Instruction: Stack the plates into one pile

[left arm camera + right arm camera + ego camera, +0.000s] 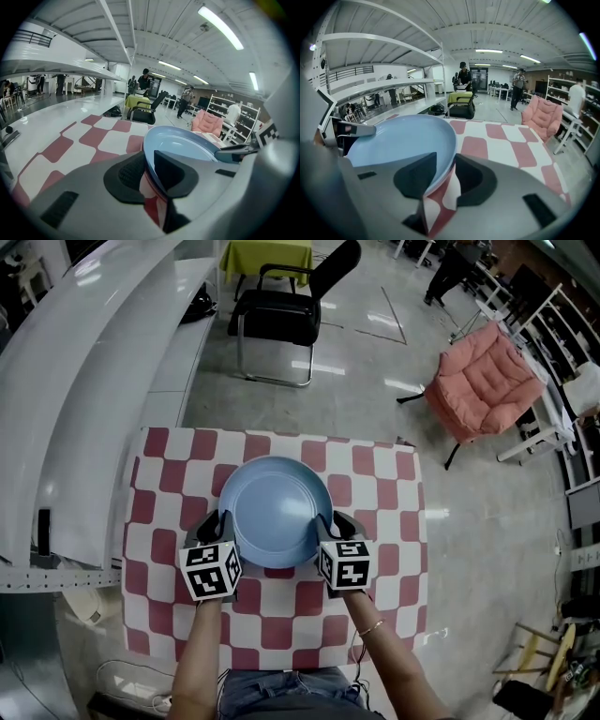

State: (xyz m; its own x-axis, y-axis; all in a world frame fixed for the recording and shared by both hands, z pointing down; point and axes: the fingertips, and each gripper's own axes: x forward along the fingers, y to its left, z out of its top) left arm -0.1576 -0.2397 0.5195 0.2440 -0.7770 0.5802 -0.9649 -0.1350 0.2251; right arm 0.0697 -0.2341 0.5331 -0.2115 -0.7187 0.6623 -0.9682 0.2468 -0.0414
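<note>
- The head view alone gives the whole layout: a pale blue plate sits over the middle of the red-and-white checked tablecloth. The left gripper is at the plate's 8 o'clock and the right gripper at its 4 o'clock.
- Only that view places a black office chair on the floor at 12 o'clock beyond the table and a pink armchair toward 2 o'clock.
- The left gripper view shows what the marker cubes cover from above. Its jaws are narrowed to a thin gap and clamp the plate's rim, one pad inside the rim and one outside.
- The right gripper view shows the same pinch on the opposite rim, with checked cloth visible under the edge.
- Each gripper view catches the other gripper's tip across the plate.
- The plate is round, plain and glossy, shallow with a raised rim.
</note>
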